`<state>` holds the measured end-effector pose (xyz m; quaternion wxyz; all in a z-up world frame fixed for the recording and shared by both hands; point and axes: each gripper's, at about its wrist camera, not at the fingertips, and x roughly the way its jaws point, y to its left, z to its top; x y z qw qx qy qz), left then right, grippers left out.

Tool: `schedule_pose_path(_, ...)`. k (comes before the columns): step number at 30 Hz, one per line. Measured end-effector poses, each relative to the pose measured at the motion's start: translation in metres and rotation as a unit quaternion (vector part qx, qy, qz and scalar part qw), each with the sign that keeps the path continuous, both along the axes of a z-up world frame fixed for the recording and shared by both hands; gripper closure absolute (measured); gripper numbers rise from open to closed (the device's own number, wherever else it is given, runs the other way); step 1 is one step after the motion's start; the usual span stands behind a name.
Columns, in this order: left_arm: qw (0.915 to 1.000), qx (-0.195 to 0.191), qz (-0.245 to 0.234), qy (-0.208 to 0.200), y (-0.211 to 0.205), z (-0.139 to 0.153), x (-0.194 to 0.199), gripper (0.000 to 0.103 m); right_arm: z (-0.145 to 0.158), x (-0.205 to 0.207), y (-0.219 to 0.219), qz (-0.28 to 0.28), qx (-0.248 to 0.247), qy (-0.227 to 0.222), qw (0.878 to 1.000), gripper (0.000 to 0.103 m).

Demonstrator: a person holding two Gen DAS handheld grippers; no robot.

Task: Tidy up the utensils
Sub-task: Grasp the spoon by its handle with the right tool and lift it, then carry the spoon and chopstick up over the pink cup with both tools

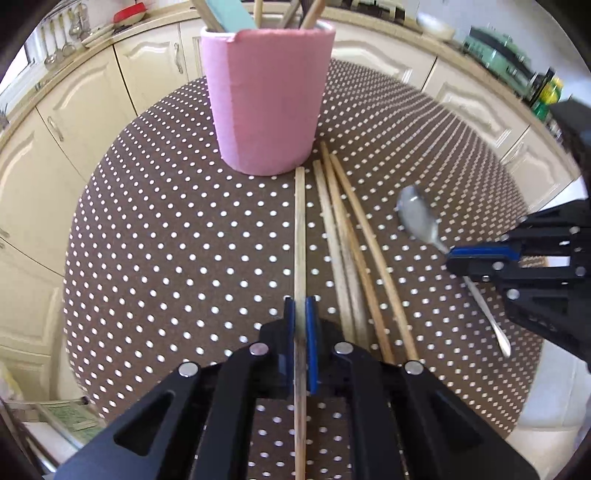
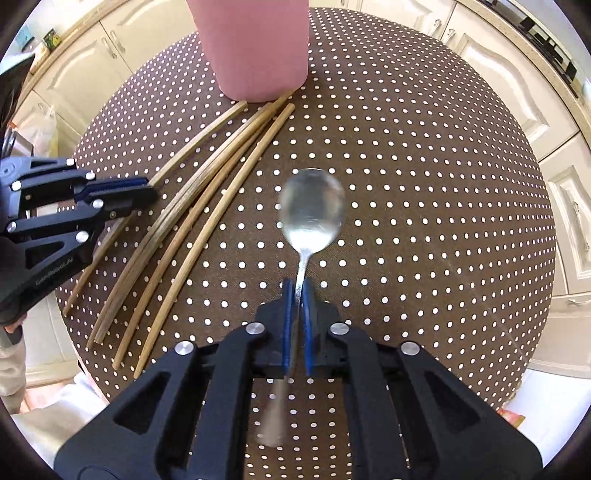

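Left gripper (image 1: pixel 300 325): fingers narrow, clamped on one wooden stick (image 1: pixel 300 236) part-way along its length. The stick runs straight ahead, its far tip close to the base of the pink holder (image 1: pixel 267 99); whether it is clear of the table cannot be told.

Right gripper (image 2: pixel 298 317): fingers narrow, clamped on the neck of the spoon (image 2: pixel 312 206), bowl forward, handle trailing back beneath the jaws. The blur on the bowl suggests it is off the cloth.

Handling, as judged. The stick is light, thin and stiff, slightly bowed, with a dry surface that should not slip; held off its middle it will tend to pivot in the pads. The spoon is heavier, rigid and smooth (polished metal, so liable to swivel or slide), and the grip near the neck leaves a long handle as lever. A hold nearer its balance point would be steadier. Neither item is fragile.

Surroundings. Four more sticks (image 1: pixel 354 251) lie on the dotted table (image 1: pixel 166 221) between the two grippers, bunched and partly overlapping, their far ends touching or just beside the holder. The holder already contains several upright utensils (image 1: pixel 229 14), leaving limited room at its mouth.

Obstructions. The standing utensils may foul an incoming tip. The holder looks light and could be nudged over. The two grippers work near each other and aim at one opening, so one should go first.
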<state>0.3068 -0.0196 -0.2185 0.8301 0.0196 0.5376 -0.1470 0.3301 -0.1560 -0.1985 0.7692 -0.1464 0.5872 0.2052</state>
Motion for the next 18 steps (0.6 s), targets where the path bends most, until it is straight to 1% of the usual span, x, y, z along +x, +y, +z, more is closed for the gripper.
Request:
schedule_pose_path(3,0.9994,-0.023,0.011,-0.025,0.009,0.005,-0.009,0.097,0.002,-0.008,-0.012,-0.006,0.016,-0.007,1.0,0.099)
schedule_pose_path(8,0.9955,-0.065,0.034,-0.06,0.027,0.018,-0.02,0.097,0.011,-0.02,-0.03,-0.011,0.052,-0.022,0.998,0.099)
schedule_pose_path(11,0.9913,-0.088,0.047,-0.087,0.038,0.029,-0.03,0.097,0.021,-0.029,-0.043,-0.015,0.075,-0.036,0.996,0.099)
schedule_pose_path(14,0.9862,-0.106,0.059,-0.113,0.048,0.041,-0.041,0.097,0.034,-0.036,-0.053,-0.018,0.114,-0.056,0.992,0.099)
schedule_pose_path(18,0.9793,-0.114,0.066,-0.154,0.053,0.058,-0.052,0.097,0.05,-0.042,-0.061,-0.018,0.156,-0.08,0.984,0.099)
